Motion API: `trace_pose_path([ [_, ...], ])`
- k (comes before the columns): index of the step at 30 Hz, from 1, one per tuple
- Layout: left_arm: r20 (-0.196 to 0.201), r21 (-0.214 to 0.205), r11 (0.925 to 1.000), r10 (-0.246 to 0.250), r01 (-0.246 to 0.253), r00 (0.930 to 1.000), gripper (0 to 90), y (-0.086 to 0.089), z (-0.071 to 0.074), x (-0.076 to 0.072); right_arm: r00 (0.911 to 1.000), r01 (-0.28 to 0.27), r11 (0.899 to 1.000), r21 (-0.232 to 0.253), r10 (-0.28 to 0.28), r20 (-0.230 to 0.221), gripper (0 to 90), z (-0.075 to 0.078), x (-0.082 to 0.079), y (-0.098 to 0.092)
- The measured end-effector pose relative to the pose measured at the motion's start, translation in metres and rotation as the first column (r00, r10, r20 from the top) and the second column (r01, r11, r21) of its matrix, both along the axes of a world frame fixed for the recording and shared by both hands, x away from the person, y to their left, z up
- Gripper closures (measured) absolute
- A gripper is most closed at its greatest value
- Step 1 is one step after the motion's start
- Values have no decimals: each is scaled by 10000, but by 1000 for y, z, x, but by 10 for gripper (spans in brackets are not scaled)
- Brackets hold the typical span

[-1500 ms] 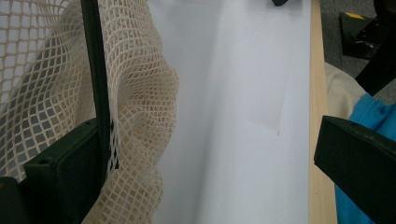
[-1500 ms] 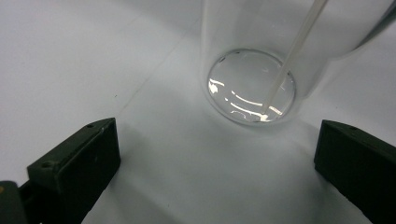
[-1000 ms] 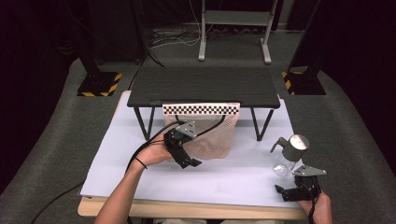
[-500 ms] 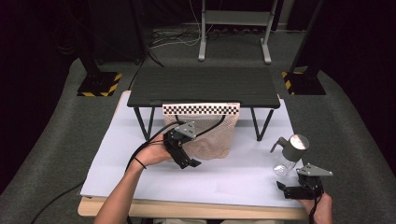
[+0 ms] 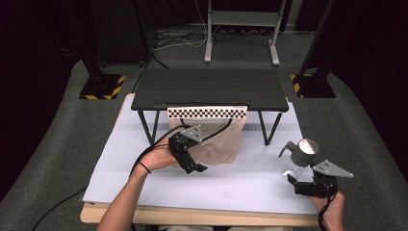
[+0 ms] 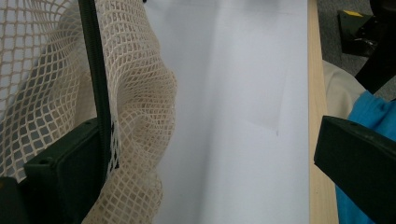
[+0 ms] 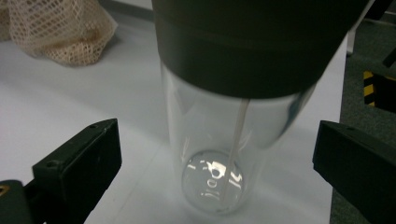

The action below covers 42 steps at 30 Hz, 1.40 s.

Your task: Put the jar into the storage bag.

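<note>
A low black stand (image 5: 207,89) spans the white sheet (image 5: 240,180), with the mesh bag (image 5: 219,139) hanging below its front edge. At four o'clock stands the clear spray bottle (image 5: 299,159). The right gripper view shows its dip tube, and the right gripper (image 5: 294,183) gapes wide around it, untouching. The left gripper (image 5: 192,166), forearm angled in from seven o'clock, is spread wide, one jaw against the mesh.

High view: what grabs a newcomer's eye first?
The cream mesh bag hanging from the black stand at mid-table, with the left tool at its near left edge, jaws wide. Then the clear bottle with a dark pump top at the right, standing on the white sheet between the right tool's open jaws, untouched.
</note>
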<state>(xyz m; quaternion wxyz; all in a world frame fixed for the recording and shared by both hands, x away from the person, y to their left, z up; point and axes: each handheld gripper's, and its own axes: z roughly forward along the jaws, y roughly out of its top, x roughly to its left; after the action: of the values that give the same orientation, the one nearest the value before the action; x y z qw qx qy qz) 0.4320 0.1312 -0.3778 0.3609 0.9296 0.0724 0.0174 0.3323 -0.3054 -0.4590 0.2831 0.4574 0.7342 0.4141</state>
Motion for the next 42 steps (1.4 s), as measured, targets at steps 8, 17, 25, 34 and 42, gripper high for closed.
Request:
trace_pose_path([
  [8, 20, 24, 10000, -21, 21, 10000, 0, -1, 0, 0, 9993, 3, 9998, 219, -12, 386, 0, 11, 10, 4],
  [17, -42, -5, 10000, -46, 46, 10000, 0, -1, 0, 1, 9993, 28, 9994, 341, -41, 379, 0, 9, 21, 7],
  [25, -18, 32, 10000, -60, 60, 10000, 0, -2, -1, 2, 9995, 79, 9970, 767, -102, 288, 6, 4, 25, 3],
  [34, -28, -5, 10000, -92, 92, 10000, 0, -1, 0, 1, 9995, -88, 9941, 1085, 54, 316, 131, 0, 25, -2],
  [42, -23, 13, 10000, -99, 99, 9999, 0, -1, 0, 1, 9991, -353, 9882, 1490, 316, 273, 275, -4, 26, -6],
])
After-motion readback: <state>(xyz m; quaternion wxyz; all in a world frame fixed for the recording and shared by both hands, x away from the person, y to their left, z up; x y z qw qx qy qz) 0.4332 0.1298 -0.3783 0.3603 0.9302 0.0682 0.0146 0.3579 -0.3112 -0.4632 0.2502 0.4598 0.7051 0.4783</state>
